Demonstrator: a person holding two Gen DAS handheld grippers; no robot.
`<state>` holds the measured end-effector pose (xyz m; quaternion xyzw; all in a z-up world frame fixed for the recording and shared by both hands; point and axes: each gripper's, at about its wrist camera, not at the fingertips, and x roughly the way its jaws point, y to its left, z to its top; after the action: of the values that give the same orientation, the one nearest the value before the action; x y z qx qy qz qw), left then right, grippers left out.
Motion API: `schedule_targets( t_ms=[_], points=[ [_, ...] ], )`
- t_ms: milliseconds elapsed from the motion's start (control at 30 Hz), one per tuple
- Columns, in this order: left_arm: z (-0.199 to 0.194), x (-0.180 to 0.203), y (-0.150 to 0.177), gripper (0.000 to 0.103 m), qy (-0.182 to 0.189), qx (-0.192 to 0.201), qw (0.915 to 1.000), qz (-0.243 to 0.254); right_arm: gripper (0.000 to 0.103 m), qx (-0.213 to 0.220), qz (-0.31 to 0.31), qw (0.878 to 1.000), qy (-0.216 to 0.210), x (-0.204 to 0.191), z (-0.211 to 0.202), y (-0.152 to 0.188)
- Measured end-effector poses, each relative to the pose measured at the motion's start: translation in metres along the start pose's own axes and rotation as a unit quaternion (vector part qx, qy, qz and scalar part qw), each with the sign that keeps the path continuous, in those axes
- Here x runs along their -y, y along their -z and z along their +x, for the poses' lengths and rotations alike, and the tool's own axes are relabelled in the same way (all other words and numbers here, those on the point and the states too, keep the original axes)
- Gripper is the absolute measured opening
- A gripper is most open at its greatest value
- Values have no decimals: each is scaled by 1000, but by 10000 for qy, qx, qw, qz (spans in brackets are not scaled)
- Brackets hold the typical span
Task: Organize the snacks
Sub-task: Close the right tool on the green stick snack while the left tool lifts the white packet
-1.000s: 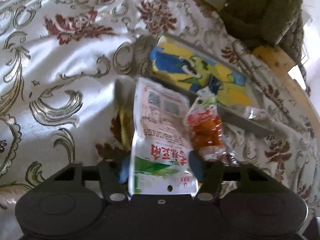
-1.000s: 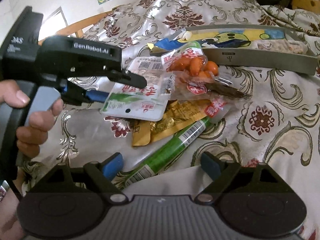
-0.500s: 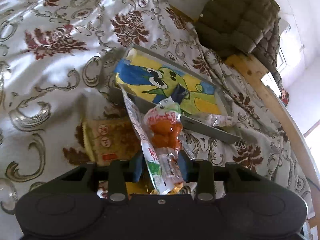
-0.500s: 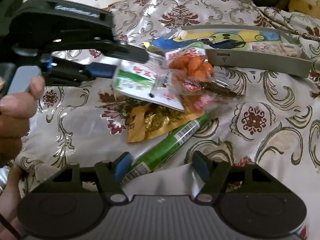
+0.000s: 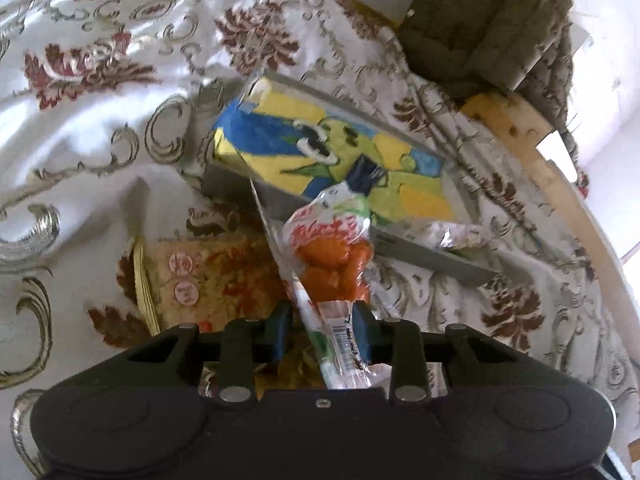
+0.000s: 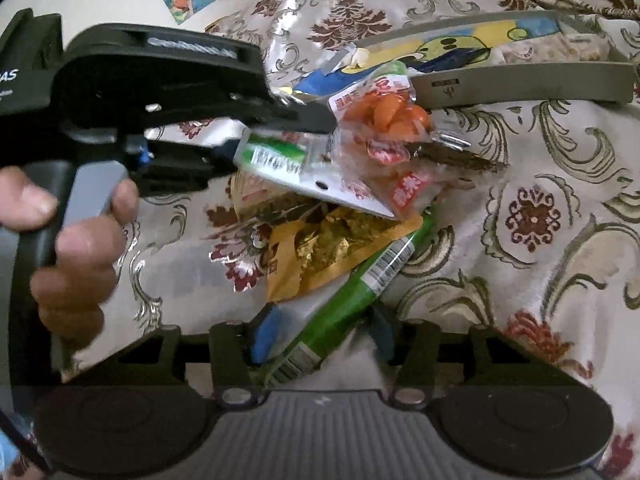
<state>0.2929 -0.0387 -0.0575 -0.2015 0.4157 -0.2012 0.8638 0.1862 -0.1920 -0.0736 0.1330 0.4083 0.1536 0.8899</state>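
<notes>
cloth (image 6: pixel 560 184): white, gold scrolls, maroon flowers | tray (image 6: pixel 520 84): grey, yellow-blue-green cartoon | far packet (image 6: pixel 384 116): clear, orange pieces, red print | near stick (image 6: pixel 352 292): green | foil pack (image 6: pixel 320 248): gold-orange

Black gripper (image 5: pixel 322 334), blue-padded fingers (image 6: pixel 266 334)

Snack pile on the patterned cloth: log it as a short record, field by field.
surface: floral cloth
tray: grey, cartoon-printed base, beyond the pile
left gripper: jaws closing on a white-green packet, lifted with an orange snack bag
right gripper: jaws closing around a green stick snack, pads not clearly pressing
still lying: gold-orange packet
</notes>
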Motion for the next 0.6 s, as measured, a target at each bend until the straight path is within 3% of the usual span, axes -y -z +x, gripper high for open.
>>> schedule_targets(
  t_ms=[133,167,267,600],
  points=[
    [4,-1,8,34,-79,-39,10000,12,63,30,-9,10000,14,-2,5,0],
    [4,-1,10,34,-88,-36,9999,46,55,30,-10,10000,39,-2,5,0],
    [-1,-4,14,27,-29,-49,9999,112,45,-7,92,9999,105,1,4,-2],
    [-19,-27,25,24,194,55,9990,-399,35,-233,582,9980,-94,7,0,-5]
  ],
)
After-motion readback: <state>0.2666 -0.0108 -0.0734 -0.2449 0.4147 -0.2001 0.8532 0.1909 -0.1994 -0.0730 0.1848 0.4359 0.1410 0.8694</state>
